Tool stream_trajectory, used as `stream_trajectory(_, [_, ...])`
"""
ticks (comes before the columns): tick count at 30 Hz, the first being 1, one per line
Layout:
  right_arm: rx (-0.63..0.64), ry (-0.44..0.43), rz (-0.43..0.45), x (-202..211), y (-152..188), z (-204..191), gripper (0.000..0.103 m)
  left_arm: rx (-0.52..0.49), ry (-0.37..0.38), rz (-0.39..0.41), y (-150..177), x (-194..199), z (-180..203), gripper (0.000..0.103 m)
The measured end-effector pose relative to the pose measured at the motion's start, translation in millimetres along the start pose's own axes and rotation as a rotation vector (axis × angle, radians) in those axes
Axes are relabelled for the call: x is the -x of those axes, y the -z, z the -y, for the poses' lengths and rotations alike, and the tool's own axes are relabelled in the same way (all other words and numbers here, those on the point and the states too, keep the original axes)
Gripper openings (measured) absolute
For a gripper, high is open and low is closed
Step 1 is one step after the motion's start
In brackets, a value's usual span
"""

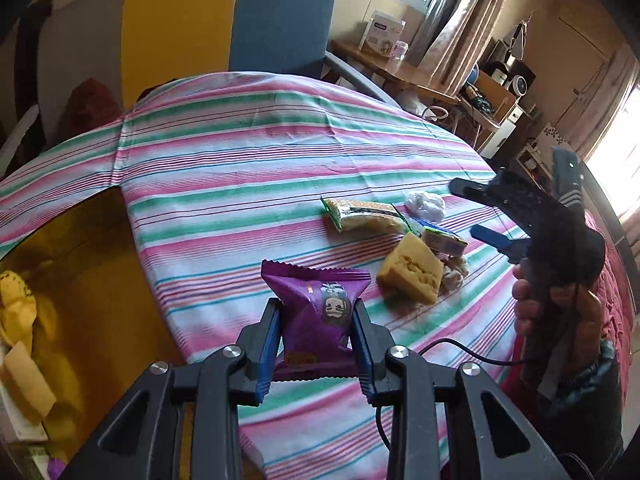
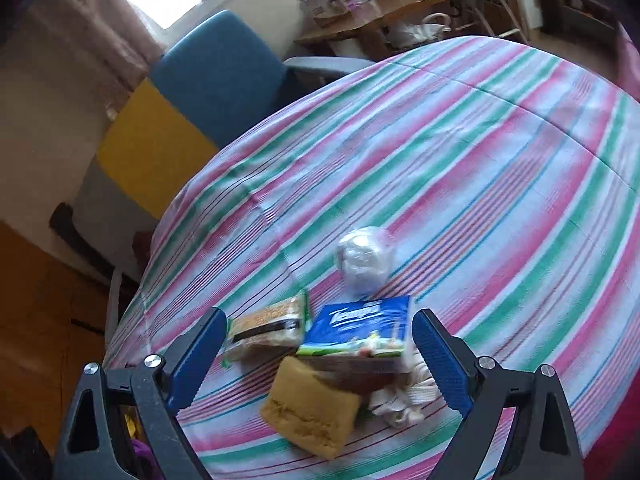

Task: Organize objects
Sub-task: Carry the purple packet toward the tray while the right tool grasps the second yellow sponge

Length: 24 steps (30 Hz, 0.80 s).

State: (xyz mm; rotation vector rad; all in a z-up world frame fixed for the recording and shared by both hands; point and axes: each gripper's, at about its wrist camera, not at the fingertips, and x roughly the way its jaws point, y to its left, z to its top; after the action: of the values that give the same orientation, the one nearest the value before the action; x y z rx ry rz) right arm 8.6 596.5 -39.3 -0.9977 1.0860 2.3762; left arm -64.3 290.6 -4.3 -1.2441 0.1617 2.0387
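Note:
My left gripper is shut on a purple snack packet, held up over the striped tablecloth. Further right on the cloth lie a noodle packet, a yellow sponge, a blue tissue pack and a clear plastic bundle. My right gripper stands open above this pile, its blue pads either side of the tissue pack, not touching it. Below it lie the sponge, the noodle packet, a white cloth and the plastic bundle.
An amber box at the left edge holds yellow items. A blue and yellow chair stands behind the table. A wooden desk with boxes is at the back right. A hand holds the right gripper's handle.

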Motion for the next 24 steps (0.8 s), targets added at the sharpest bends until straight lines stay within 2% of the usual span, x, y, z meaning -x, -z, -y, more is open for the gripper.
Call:
stream_trajectory(4, [0.179,-0.106,-0.103,-12.4,18.7,-39.8,0.088,0.016,-0.010,0.021,15.4,21.0,-13.4,0.033])
stream_trajectory(7, [0.248,-0.083,-0.164,-22.1,29.8,-50.7,0.087,0.044,-0.017,0.030,24.4,32.2,-26.7,0.033])
stream_trajectory(11, [0.260,-0.048,-0.225,-30.8,37.4,-45.4,0.087,0.090,-0.030,0.044,33.3,45.5,-44.7,0.033])
stream_trajectory(18, [0.292,0.073,-0.257,-48.6,38.1,-40.4,0.087,0.149,-0.042,0.075,49.0,68.0,-69.6,0.033])
stream_trajectory(21, [0.338,0.061,-0.306,-56.2,45.3,-46.5,0.087,0.179,-0.040,0.088,56.0,77.6,-79.8,0.033])
stream_trajectory(24, [0.402,0.014,-0.349,-59.0,56.1,-59.2,0.084,0.213,-0.042,0.107,64.3,90.3,-93.1,0.033])
